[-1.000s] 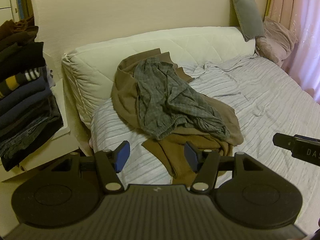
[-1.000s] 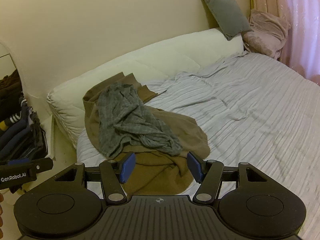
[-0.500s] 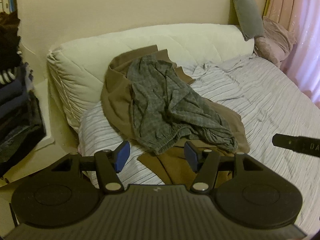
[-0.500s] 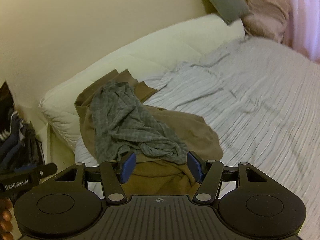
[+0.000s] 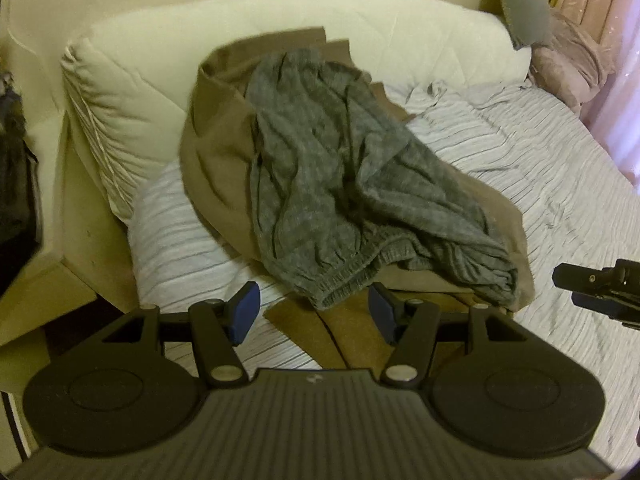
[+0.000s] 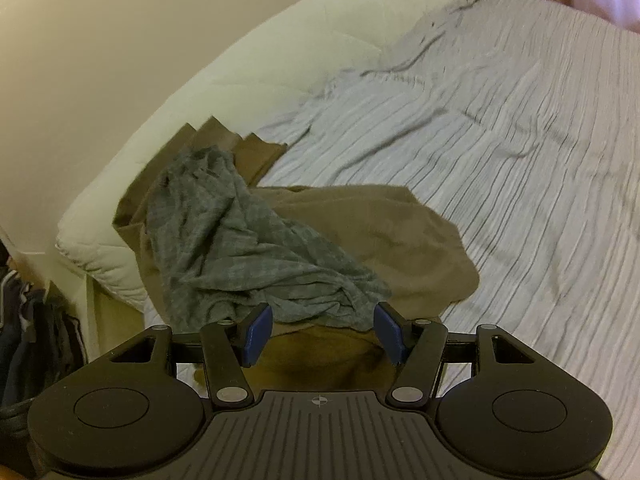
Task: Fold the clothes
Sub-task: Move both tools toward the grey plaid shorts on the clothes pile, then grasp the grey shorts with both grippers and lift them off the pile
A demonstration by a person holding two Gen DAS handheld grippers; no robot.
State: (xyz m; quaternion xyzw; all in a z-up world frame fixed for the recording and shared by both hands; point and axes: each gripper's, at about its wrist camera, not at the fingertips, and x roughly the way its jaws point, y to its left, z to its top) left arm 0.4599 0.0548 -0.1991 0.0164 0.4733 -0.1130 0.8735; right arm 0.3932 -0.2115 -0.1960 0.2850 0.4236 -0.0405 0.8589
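Garments, left wrist view: two in one heap. A grey knit garment (image 5: 352, 184) lies crumpled on top of a brown garment (image 5: 216, 148), both on the striped bedsheet (image 5: 560, 184) near the bed's corner. The brown one runs up against the cream quilted bolster (image 5: 132, 76) behind. Left gripper (image 5: 314, 312) hovers just in front of the grey garment's elastic hem, jaws spread wide, nothing between the two blue pads (image 5: 245, 312). One grey cushion (image 5: 524, 4) and one pink pillow (image 5: 568, 60) sit at the far end, cushion cut by the frame edge. At the right edge, the tip of the right gripper (image 5: 596, 284) pokes in, mostly out of frame. Dark blurred mass at left edge, unreadable.

Right wrist view: same two garments, grey garment (image 6: 240, 248) over brown garment (image 6: 392, 240), bedsheet (image 6: 520, 120) stretching away to the right. Right gripper (image 6: 323, 332) hangs above the heap's near edge, jaws wide apart, holding nothing. Its body hides the closest part of the brown cloth. Stack of dark clothing (image 6: 36, 328) at lower left, blurred, count not discernible. Bolster (image 6: 248, 64) curves along the wall.
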